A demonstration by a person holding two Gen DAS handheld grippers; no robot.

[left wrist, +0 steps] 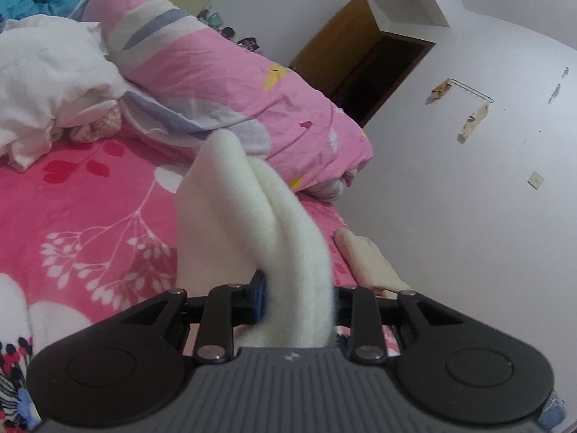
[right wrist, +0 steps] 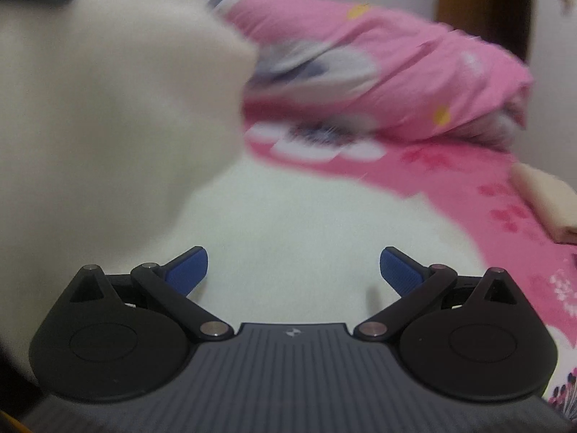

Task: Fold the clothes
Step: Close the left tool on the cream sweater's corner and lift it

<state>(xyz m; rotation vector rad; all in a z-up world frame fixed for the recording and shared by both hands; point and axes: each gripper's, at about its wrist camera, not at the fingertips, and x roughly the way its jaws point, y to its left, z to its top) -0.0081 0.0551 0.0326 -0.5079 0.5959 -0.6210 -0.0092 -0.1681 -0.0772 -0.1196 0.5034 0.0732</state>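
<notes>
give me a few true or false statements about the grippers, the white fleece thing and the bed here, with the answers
1. The left gripper is clamped on a fold of the white fleece garment. True.
2. The right gripper is shut on the garment. False: its blue pads stand wide apart with nothing pinched, and white fleece lies beyond them.
3. The bedsheet is pink with a floral print. True.
4. The rolled pink quilt lies on the floor. False: it lies on the bed.
5. The door in the left wrist view is blue. False: it is brown wood.
</notes>
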